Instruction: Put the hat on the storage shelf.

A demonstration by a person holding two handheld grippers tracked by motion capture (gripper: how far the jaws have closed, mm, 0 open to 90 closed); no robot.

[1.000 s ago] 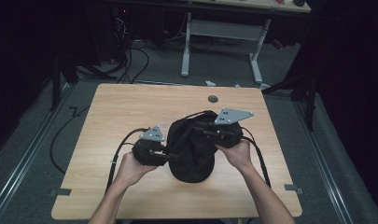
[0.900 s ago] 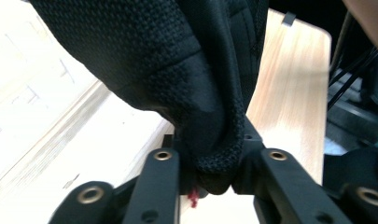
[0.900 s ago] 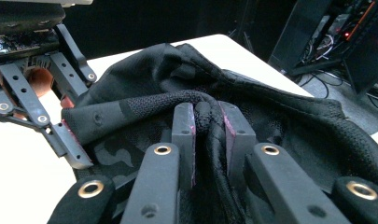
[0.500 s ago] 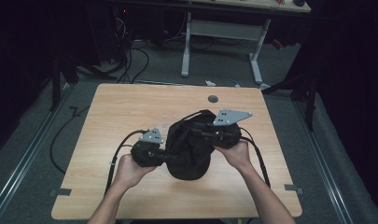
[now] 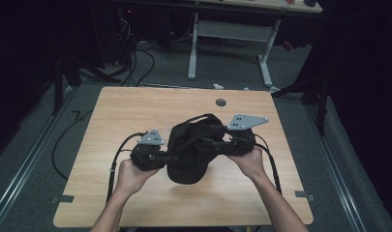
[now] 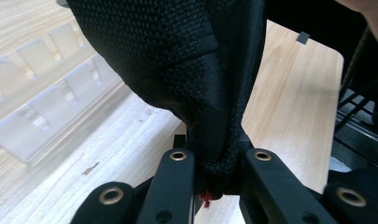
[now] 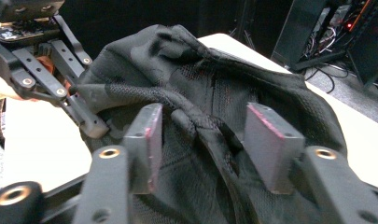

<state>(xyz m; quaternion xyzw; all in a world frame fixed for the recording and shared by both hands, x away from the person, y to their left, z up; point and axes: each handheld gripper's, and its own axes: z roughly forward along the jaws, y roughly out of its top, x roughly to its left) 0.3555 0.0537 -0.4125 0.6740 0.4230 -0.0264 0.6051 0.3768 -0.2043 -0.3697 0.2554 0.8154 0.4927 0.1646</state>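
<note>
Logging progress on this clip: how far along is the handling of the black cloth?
Done: the left tongs are shut on a fold of the black mesh cloth. In hand: the right tongs stand open around another fold. Left: closing them; the cloth is bunched, not spread or folded.

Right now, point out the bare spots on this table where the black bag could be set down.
The far half of the table is bare apart from a small dark disc. The near strip has bare patches left and right of the forearms. It is crowded mid-table, where the left gripper, right gripper and black bag meet.
</note>
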